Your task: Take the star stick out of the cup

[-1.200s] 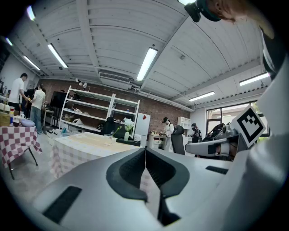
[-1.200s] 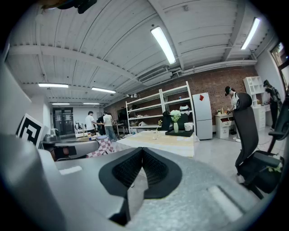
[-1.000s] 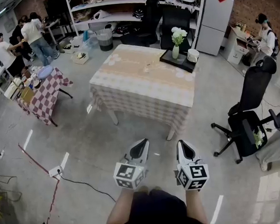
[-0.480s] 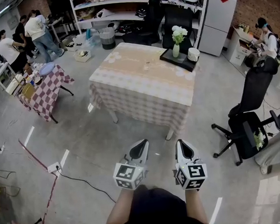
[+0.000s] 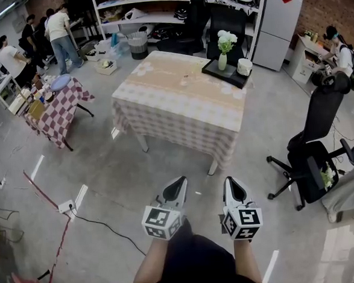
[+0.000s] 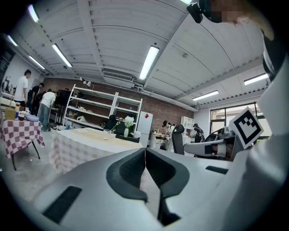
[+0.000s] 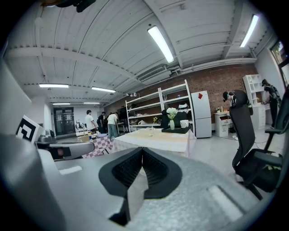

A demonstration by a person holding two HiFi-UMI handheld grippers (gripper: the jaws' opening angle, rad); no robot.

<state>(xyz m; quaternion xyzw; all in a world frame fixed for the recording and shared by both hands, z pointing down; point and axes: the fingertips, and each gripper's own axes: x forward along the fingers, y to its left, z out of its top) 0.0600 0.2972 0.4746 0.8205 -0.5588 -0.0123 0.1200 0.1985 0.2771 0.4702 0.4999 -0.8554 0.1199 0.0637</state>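
A small clear cup (image 5: 186, 81) stands near the middle of the far half of the checked-cloth table (image 5: 163, 111), well ahead of me across bare floor. The right gripper view shows the cup (image 7: 151, 131) with a thin stick topped by a yellow star (image 7: 155, 120) rising from it. From the left gripper view the cup (image 6: 107, 133) is tiny and far off. My left gripper (image 5: 179, 180) and right gripper (image 5: 231, 181) hang side by side at waist height, both shut and empty, far from the table. Their jaws meet in each gripper view: left gripper (image 6: 145, 151), right gripper (image 7: 142, 151).
A black tray (image 5: 216, 73) with a vase of white flowers and a white pot sits at the table's far right corner. A black office chair (image 5: 313, 149) stands to the right, and a small checkered table (image 5: 60, 110) to the left. A power strip (image 5: 67, 206) and cable lie on the floor. People stand at the back left.
Both grippers keep the same place and stay shut. The head view has drifted slightly, and the people at the back left have shifted.
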